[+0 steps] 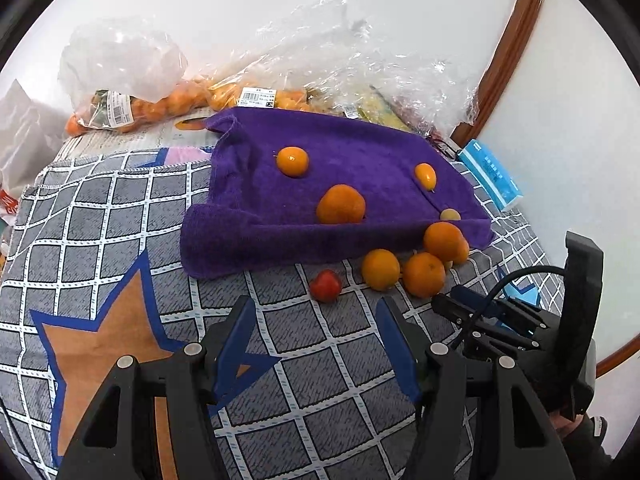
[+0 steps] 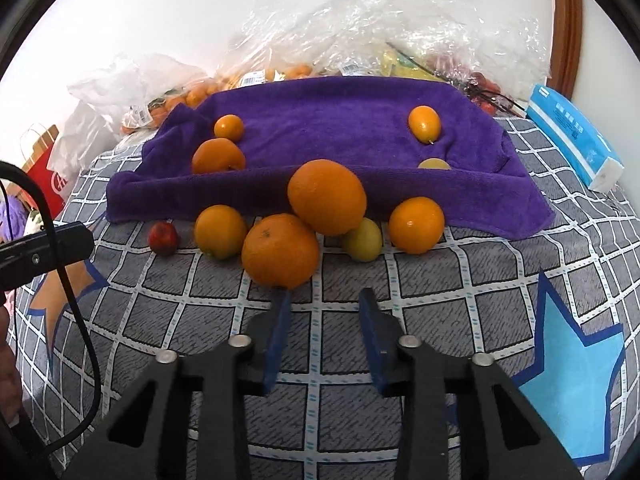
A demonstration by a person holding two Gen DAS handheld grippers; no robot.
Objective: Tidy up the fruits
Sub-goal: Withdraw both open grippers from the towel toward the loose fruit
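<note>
Towel (image 2: 340, 120): solid purple. Bedcover (image 2: 400, 280) beneath the towel: grey squares, white grid lines, blue-edged stars in orange and light blue. Fruit on and before the towel: oranges (image 2: 327, 197) orange, small fruit (image 2: 163, 237) red, another (image 2: 362, 239) yellow-green. Fingers (image 2: 280, 328): blue pads.

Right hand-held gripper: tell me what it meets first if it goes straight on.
Probably the large round orange just beyond the right hand-held gripper; its open jaws hold nothing. Depth is uncertain.

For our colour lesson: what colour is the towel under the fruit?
Purple towel; clearest in the right wrist view.
</note>
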